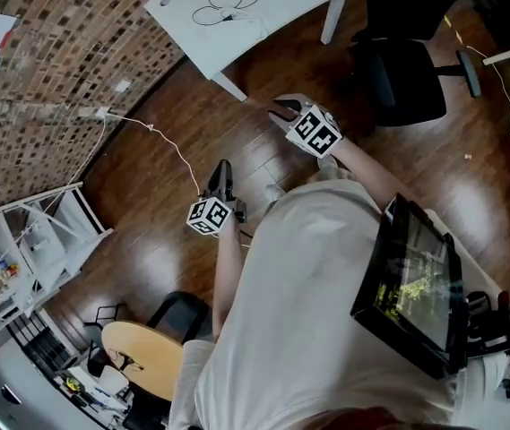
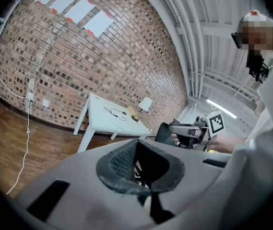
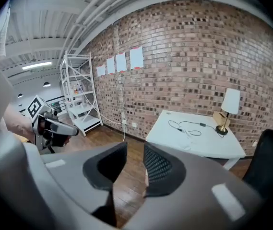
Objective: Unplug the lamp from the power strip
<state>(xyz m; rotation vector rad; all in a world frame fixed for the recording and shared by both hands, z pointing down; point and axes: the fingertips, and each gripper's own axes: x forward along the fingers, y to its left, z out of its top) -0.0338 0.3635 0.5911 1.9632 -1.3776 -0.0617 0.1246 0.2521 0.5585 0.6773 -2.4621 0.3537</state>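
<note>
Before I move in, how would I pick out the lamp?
Find the white table against the brick wall. In the right gripper view the lamp stands at its right end, close to the wall. Its white shade on a thin brass-coloured stem rises above the black cable lying flat beside it.

I record a white short-sleeved shirt (image 1: 317, 321) and a black-framed screen (image 1: 411, 285) on the wearer. Left gripper (image 1: 222, 170) and right gripper (image 1: 283, 111): grey shells, dark ribbed pads (image 3: 158, 166), black-and-white marker cubes (image 1: 210, 215).

lamp (image 3: 231, 102) — white shade | table (image 3: 208, 145) white | wall (image 3: 189, 56) — red-brown brick
</note>
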